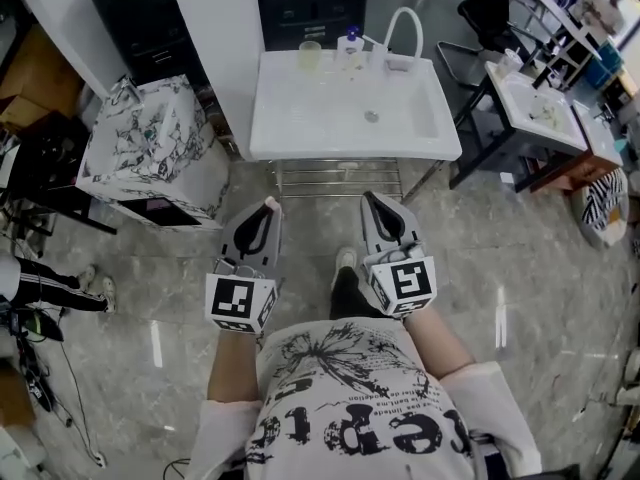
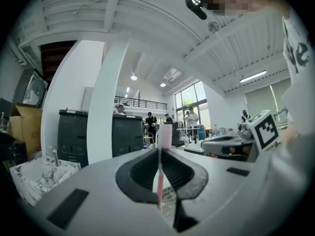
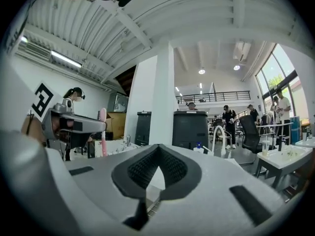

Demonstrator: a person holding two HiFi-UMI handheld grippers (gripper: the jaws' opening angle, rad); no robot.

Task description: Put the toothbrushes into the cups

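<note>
Closest in is the white printed T-shirt [image 1: 360, 408]. Just beyond it, my left gripper [image 1: 270, 204] is pinched narrow on a slim pink plastic toothbrush [image 2: 159, 173], held upright. My right gripper [image 1: 369, 198] is closed on nothing. The pale translucent cup [image 1: 310, 56] stands at the back of the white basin table [image 1: 300, 118] (well apart from both grippers). My worry is that the thin handle could pivot between the pads, or the brush could clip the rim and tip the cup.

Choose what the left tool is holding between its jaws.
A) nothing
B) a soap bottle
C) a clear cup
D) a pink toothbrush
D: in the left gripper view, a pink toothbrush stands upright, clamped between the closed jaws of the left tool.
</note>
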